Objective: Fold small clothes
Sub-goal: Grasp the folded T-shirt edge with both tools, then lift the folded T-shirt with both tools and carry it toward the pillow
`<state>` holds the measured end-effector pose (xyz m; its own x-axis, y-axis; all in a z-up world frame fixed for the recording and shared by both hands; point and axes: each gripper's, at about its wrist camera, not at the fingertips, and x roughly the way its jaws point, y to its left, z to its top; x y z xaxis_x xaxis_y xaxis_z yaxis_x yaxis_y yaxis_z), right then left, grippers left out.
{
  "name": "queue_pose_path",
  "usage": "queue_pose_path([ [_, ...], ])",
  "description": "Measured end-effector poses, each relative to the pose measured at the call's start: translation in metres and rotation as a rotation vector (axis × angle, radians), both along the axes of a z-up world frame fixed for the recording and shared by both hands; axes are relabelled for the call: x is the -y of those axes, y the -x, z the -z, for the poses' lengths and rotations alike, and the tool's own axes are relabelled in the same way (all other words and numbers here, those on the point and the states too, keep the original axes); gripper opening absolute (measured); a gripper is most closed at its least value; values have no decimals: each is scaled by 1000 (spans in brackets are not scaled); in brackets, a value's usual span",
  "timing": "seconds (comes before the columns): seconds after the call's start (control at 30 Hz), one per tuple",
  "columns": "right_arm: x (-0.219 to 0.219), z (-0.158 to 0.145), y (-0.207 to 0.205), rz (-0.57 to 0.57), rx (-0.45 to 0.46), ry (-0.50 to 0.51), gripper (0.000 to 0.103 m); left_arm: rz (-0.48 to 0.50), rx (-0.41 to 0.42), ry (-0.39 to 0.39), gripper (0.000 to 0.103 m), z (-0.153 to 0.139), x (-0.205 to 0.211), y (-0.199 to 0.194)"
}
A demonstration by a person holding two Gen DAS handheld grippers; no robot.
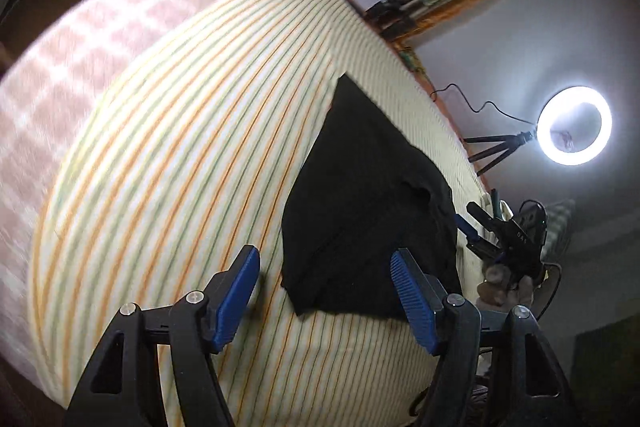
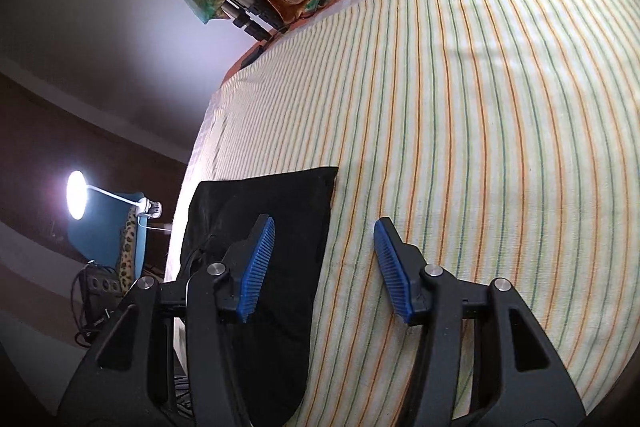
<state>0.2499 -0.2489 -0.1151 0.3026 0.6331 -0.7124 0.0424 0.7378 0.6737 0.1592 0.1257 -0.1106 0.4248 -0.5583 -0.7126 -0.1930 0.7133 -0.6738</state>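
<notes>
Both the left hand-held gripper (image 1: 326, 293) and right hand-held gripper (image 2: 324, 267) stood open and empty; black garment (image 1: 360, 211) lay folded near the bed (image 1: 180, 147) edge, so a careless regrasp risked dragging it off.

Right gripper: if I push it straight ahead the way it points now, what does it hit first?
Most likely the bare striped sheet. The right gripper is open and empty, and the black garment lies just off the line, under one finger only. Depth is hard to judge in this view.
</notes>
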Motion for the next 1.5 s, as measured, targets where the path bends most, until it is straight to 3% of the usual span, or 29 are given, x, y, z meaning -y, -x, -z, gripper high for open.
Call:
queue_pose_path([
  [0.13, -6, 1, -3, -7, 11, -12, 55, -21, -34, 34, 69, 10, 5, -2],
  [0.3, -16, 5, -11, -14, 17, -40, 55, -17, -13, 30, 66, 10, 17, -9],
  [0.4, -23, 6, -16, -18, 21, -56, 55, -8, -6, 16, 54, 13, 22, -13],
  [0.43, -26, 7, -17, -20, 27, -54, 54, -2, -8, 10, 45, 13, 24, -15],
  [0.47, -28, 7, -18, -20, 31, -55, 53, -1, -12, 11, 36, 15, 24, -16],
  [0.53, -33, 9, -21, -29, 25, -62, 47, -2, -12, 11, 30, 17, 25, -18],
  [0.63, -38, 11, -25, -41, 21, -55, 36, 18, -8, -12, 14, 17, 29, -21],
  [0.73, -43, 10, -26, -50, 12, -26, 17, 19, 2, -31, 7, 15, 33, -20],
  [0.8, -47, 5, -26, -61, 28, 5, 9, 21, 26, -51, 5, 9, 34, -20],
  [0.9, -53, -5, -25, -87, 54, 47, 7, 24, 60, -69, 4, 1, 36, -18],
  [1.17, -68, -33, -24, -126, 119, 130, 6, 57, 133, -115, 3, -17, 48, -16],
  [1.5, -75, -65, -14, -183, 187, 207, 5, 101, 191, -108, 3, -39, 72, -17],
])
